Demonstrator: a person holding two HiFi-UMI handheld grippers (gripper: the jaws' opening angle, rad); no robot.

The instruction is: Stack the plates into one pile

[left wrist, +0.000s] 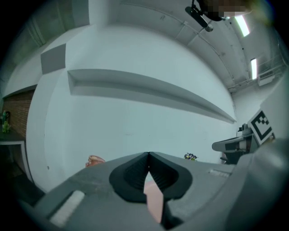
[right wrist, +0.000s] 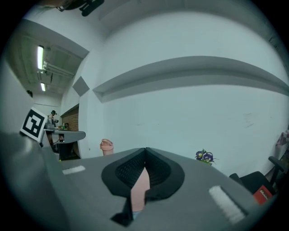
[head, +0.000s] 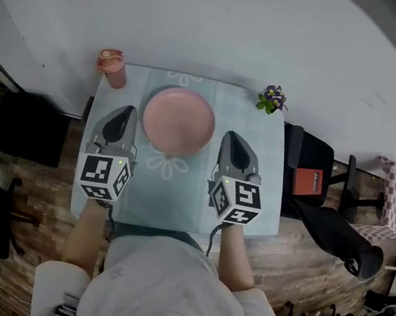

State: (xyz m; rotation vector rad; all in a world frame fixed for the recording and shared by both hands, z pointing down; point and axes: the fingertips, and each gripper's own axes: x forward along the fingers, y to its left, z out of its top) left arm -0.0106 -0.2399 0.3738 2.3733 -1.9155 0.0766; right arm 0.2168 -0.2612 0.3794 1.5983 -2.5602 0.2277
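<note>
Centrally, a table (head: pixel 176 212) under a pale blue-green cloth with white flower motifs, both grippers lying on it. Pink plate (head: pixel 178 120): set between the two grippers and slightly ahead of their tips, near each but touching neither; from above it reads as a single disc, and whether more plates lie under it cannot be told. Left gripper (head: pixel 127 110): to the left of the plate, jaws closed tip to tip with nothing clamped; only a sliver of pink shows through the gap behind the tips. Right gripper (head: pixel 232 136): to the right of the plate, jaws likewise pressed together and empty. Pink lidded cup (head: pixel 112 67): ahead of the left gripper, at the table's far left corner. Small plant with purple flowers (head: pixel 271 98): ahead and right of the right gripper, at the far right corner.
</note>
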